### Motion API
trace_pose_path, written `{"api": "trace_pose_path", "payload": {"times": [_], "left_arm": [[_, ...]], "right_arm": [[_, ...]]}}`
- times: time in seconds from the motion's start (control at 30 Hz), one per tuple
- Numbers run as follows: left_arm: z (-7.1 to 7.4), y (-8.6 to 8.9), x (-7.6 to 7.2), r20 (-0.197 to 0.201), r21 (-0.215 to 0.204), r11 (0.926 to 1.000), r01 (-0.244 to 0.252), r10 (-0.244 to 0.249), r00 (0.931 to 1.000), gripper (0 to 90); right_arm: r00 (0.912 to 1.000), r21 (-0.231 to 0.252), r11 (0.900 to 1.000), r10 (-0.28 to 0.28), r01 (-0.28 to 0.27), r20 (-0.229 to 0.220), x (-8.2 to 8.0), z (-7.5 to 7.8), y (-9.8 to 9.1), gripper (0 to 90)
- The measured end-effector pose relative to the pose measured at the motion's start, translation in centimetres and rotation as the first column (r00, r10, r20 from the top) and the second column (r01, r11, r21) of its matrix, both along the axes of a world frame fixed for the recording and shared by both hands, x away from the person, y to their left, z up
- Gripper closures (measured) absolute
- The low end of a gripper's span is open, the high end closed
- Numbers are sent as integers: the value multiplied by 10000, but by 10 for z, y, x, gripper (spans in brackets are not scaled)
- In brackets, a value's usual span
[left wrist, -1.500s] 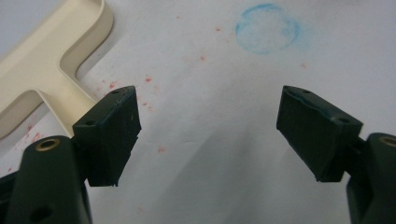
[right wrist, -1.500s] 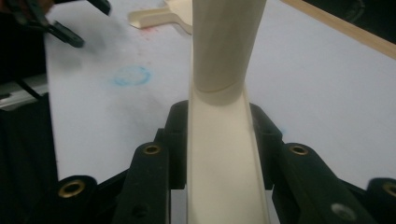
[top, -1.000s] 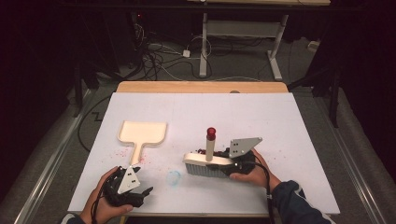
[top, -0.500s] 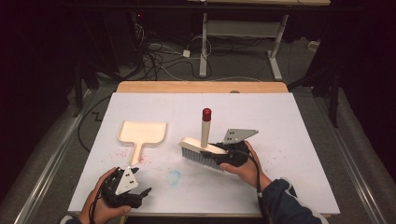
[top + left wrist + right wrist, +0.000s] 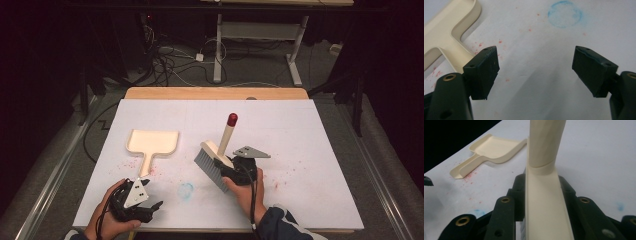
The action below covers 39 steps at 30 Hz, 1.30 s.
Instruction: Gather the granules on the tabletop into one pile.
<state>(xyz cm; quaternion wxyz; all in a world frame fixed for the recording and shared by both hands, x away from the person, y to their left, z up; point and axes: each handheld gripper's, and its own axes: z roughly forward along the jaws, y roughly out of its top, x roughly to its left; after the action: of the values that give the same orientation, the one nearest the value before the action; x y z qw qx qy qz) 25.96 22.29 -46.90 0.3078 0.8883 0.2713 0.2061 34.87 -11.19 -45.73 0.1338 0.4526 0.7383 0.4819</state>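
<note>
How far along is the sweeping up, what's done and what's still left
Done: the right gripper is clamped on the brush, bristles just above the sheet. In hand: carrying the brush toward the red crumbs by the dustpan. Left: the crumbs lie unswept on the white sheet, the pan looks empty, and the left gripper rests open near the pan's handle, holding nothing.

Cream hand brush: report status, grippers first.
Right gripper shut on cream hand brush. Left gripper open. Cream plastic dustpan flat, untouched. Nothing between.
</note>
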Motion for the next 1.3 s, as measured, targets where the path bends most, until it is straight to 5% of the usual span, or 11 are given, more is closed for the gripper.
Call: {"api": "trace_pose_path", "payload": {"times": [0.33,0.6,0.83,0.87,0.93,0.97,1.1,1.17,1.3], "left_arm": [[0,-2,0,-52,153,9998,95,-94,9999,207],[0,-2,-1,-9,139,9999,64,-63,10000,207],[1,-2,0,106,219,9997,50,-53,9999,207],[1,-2,0,122,228,9997,47,-50,9999,207],[1,-2,0,133,244,9997,43,-46,9999,207],[1,-2,0,152,253,9997,43,-47,9999,207],[2,-2,0,168,218,9998,15,-18,9999,207],[2,-1,0,181,163,9999,8,-11,9998,207],[2,-1,0,188,110,9999,-19,17,9998,207]], "right_arm": [[9975,267,9984,-494,508,-502,-10,9,-31,672],[9994,469,9987,195,-208,297,-23,34,-46,673],[9833,-768,9961,-288,432,1797,-31,46,-70,672],[9733,-1302,9874,-598,904,2217,-29,44,-75,672],[9687,-1537,9818,-733,1120,2372,-28,42,-76,672],[9598,-1923,9692,-1001,1536,2622,-23,37,-79,672],[9553,-2406,9536,-1123,1810,2735,-19,28,-79,672],[9599,-2818,9419,-1091,1828,2581,-17,17,-75,672],[9614,-3006,9393,-853,1652,2617,-18,11,-65,673]]}}
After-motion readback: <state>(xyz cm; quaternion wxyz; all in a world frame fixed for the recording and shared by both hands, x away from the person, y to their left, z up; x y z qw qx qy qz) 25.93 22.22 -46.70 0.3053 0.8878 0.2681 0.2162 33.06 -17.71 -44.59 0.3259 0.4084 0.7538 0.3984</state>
